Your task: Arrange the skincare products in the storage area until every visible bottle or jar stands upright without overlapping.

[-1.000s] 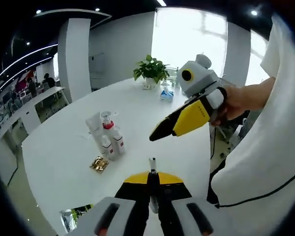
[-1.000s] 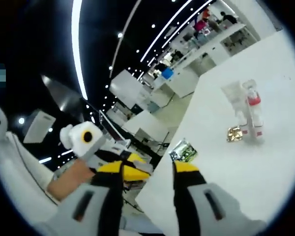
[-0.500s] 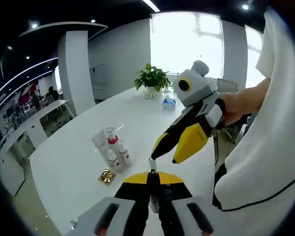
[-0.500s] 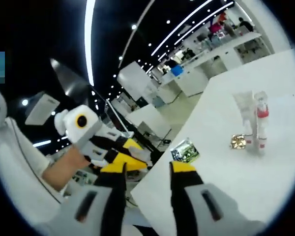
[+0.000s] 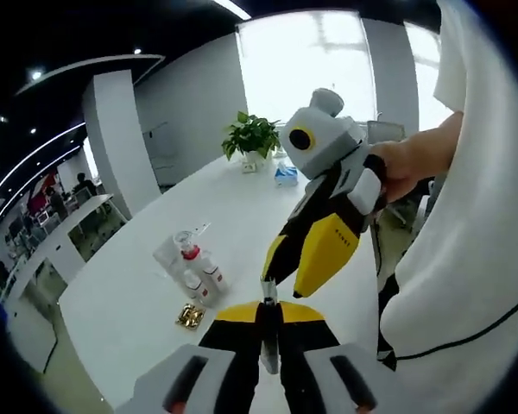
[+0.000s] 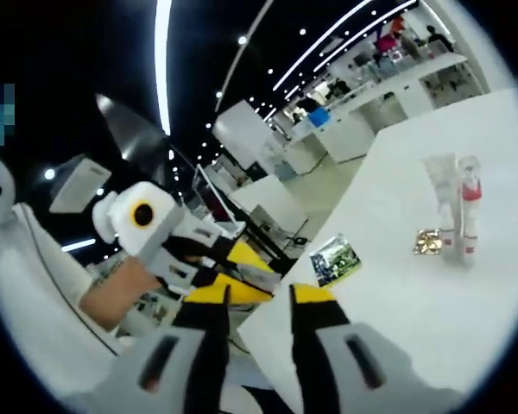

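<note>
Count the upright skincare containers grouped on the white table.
3: a pale tube at the back, a tall red-collared bottle in the middle and a small white bottle in front. Others may be hidden.

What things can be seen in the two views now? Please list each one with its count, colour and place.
table: one, white, under everything
bottles: a small cluster, white with red, standing close together mid-table; count unclear
gold packet: one, lying beside the bottles
green card: one, near the table edge
potted plant: one, green, far end of table
tissue box: one, blue-white, near the plant
left gripper: yellow and grey, jaws shut
right gripper: yellow and grey, jaws apart
person's hand: holding the right gripper
</note>
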`<state>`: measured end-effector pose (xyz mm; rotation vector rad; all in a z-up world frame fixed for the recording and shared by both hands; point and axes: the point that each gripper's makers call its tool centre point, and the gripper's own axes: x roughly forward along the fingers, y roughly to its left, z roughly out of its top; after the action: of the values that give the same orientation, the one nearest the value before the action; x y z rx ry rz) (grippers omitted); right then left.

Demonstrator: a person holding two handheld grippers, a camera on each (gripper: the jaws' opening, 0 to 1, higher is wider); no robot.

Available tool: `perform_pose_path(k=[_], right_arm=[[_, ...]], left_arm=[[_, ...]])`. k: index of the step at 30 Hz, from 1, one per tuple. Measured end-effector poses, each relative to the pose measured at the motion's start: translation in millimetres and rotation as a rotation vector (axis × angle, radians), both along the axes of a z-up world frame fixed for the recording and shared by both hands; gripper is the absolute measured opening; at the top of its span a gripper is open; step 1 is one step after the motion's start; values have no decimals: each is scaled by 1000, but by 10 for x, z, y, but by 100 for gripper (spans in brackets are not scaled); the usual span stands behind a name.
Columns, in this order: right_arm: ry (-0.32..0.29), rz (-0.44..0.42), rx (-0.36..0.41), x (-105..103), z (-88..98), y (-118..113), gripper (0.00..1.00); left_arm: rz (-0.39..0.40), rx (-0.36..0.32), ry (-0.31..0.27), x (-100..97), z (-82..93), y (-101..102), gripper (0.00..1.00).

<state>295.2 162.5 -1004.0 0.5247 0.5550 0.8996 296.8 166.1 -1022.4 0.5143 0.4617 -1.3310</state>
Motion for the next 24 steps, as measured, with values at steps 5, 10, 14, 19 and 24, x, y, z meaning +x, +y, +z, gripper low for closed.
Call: perform_pose_path(k=[5,10,14,19,24], right_arm=[[-67,33,-85,-75,11,5,24],[-169,105,-195,-146,51,59,21],[-197,159,-235,-197,47,143,18],[-201,184,-264,-195,8,167,17],[-195,218,-277,-203,-8,195,11]], left_arm=[[-12,34,-11,-24,-49,55,6],[-23,53,-4,-68,-102,99,6],[-45,63,-5,-120,-114,93,7],[-65,70,-10,-152,-119,79,8],[-97,88,-24,-177,-134,68,9]])
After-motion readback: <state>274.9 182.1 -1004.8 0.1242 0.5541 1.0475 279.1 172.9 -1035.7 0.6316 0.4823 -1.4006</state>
